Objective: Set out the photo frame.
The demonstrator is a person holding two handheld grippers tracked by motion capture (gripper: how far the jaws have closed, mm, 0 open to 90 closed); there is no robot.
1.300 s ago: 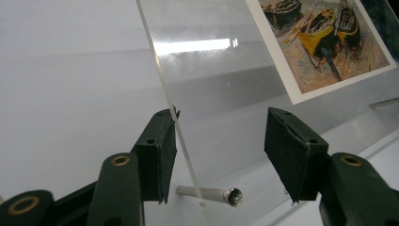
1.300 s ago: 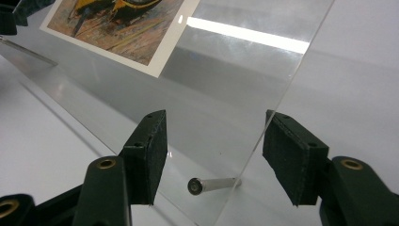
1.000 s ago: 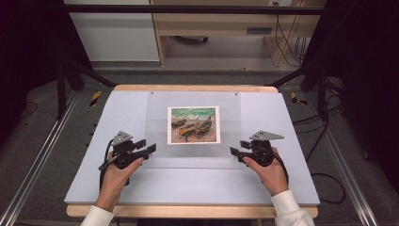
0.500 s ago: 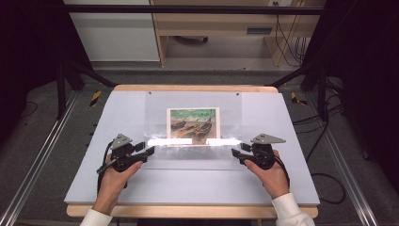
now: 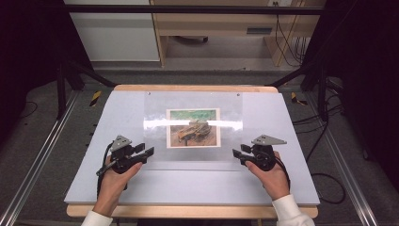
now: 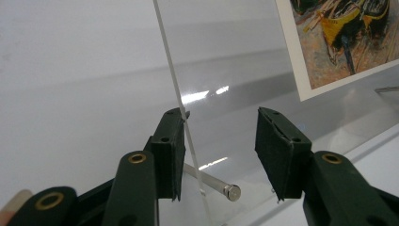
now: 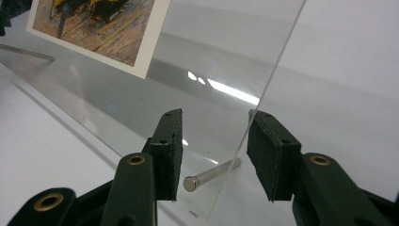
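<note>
- High view: my left gripper (image 5: 147,151) sits at seven o'clock of the clear sheet (image 5: 155,117) and my right gripper (image 5: 236,153) at five o'clock. The boat picture (image 5: 193,128) lies under the sheet, mid-table (image 5: 188,188).
- Left gripper view: my jaws are spread and have just been closing, with the sheet's edge between them. The nine o'clock pad touches it; the three o'clock pad stands apart. A metal pin (image 6: 216,186) lies at six o'clock. I should close squarely until both pads bear.
- Right gripper view: my jaws are spread and have just been closing. The edge stands between them, close by the three o'clock pad, not yet pinched. I judge both hands should grip evenly and clear of the pin, so the sheet doesn't twist.
</note>
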